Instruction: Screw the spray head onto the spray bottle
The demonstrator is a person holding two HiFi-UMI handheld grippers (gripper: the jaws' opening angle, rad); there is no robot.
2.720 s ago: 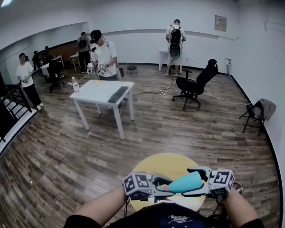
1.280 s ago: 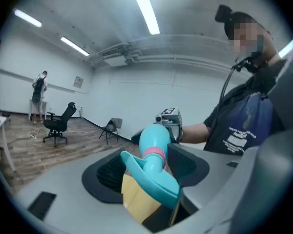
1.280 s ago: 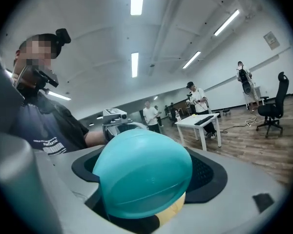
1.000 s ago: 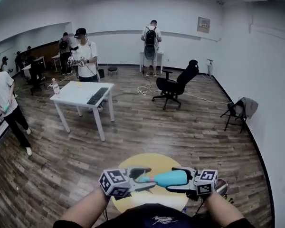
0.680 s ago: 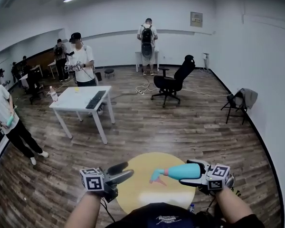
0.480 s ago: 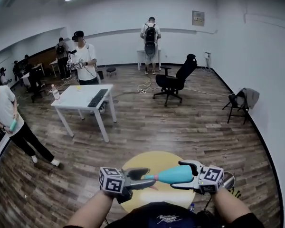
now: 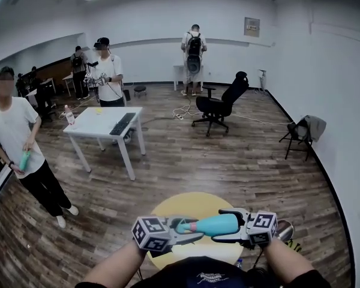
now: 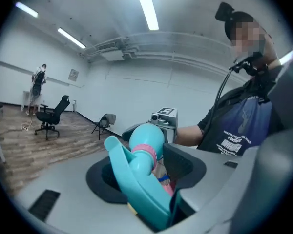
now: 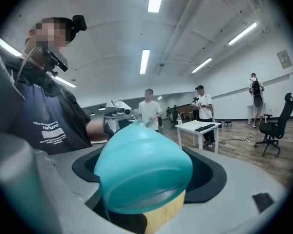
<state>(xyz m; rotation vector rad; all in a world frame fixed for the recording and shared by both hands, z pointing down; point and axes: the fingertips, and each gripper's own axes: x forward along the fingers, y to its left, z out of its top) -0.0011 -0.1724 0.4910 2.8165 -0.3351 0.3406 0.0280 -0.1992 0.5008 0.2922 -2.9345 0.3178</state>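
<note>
Spray head (image 8: 136, 179) pinched in left hand-held gripper (image 7: 191, 228), jaws just closing on it; spray bottle (image 9: 141, 172) clamped wide in right hand-held gripper (image 7: 221, 225). Keep both in line, twist gently, no cross-threading.

The teal spray bottle (image 7: 215, 224) is horizontal in mid-air above the round yellow counter (image 7: 192, 204), base to the right. The teal spray head (image 7: 183, 225), with its pink collar (image 8: 147, 152), sits at the bottle's neck.

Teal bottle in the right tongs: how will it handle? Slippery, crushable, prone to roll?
Probably light and fairly stiff: the bottle looks like thin moulded plastic, held level by the right tongs without sagging. Its smooth, rounded body could slip or turn in the pads. Laid down it would likely roll, though the head's trigger should stop it.
</note>
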